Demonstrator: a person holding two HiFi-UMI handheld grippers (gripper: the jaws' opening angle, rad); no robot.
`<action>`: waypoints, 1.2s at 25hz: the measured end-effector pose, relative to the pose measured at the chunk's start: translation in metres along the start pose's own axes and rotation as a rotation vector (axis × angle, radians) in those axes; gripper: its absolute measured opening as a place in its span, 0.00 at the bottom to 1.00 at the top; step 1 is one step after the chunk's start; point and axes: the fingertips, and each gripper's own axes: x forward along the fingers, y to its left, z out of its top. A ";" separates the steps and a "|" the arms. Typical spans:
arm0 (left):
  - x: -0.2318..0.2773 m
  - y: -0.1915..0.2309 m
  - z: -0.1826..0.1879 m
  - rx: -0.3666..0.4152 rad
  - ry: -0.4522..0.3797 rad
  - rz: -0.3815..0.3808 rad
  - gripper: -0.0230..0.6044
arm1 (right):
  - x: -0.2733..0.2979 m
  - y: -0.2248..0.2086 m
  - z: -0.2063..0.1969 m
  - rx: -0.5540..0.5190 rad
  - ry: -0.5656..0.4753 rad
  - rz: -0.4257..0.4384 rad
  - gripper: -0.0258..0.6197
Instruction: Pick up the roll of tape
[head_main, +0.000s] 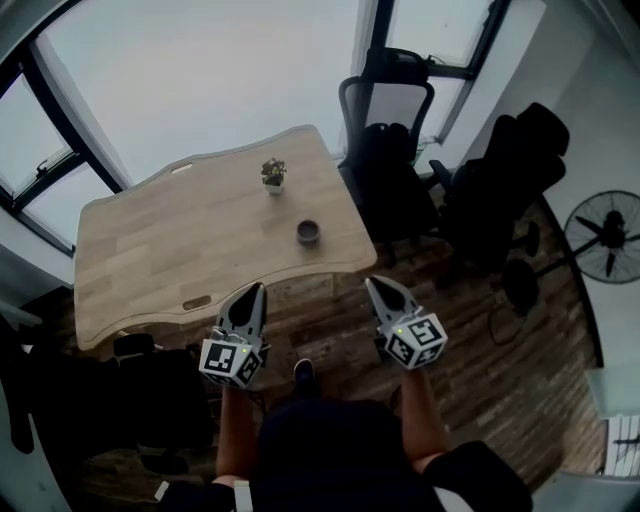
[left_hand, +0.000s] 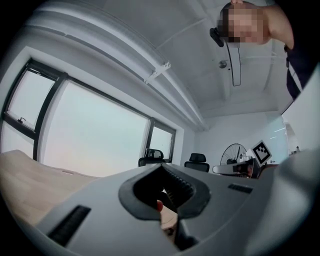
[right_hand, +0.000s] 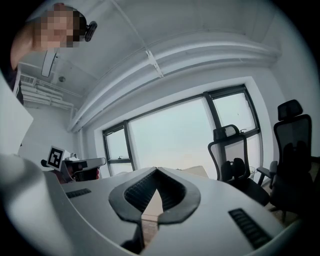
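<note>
The roll of tape (head_main: 308, 232), small, dark and round, lies on the light wooden table (head_main: 170, 245) near its front right corner. My left gripper (head_main: 259, 289) and right gripper (head_main: 372, 283) hover side by side over the floor, short of the table's near edge, both pointing toward it. Each has its jaws shut, tips touching and nothing between them. The left gripper view looks past its closed left gripper (left_hand: 160, 168) along the tabletop, and the right gripper view past its closed right gripper (right_hand: 157, 171). The tape shows in neither gripper view.
A small potted plant (head_main: 273, 175) stands on the table behind the tape. Black office chairs (head_main: 392, 165) crowd the table's right side, with a floor fan (head_main: 607, 236) further right. A dark chair (head_main: 150, 395) sits at my lower left. Windows line the far wall.
</note>
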 end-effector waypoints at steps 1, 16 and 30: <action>0.003 0.004 0.000 -0.005 0.003 -0.007 0.04 | 0.005 0.000 0.001 -0.003 -0.001 -0.003 0.05; 0.042 0.027 0.008 0.048 0.028 -0.153 0.04 | 0.045 -0.002 0.006 -0.094 -0.005 -0.069 0.05; 0.074 0.037 -0.001 0.056 0.053 -0.168 0.04 | 0.057 -0.020 0.005 -0.125 0.033 -0.080 0.05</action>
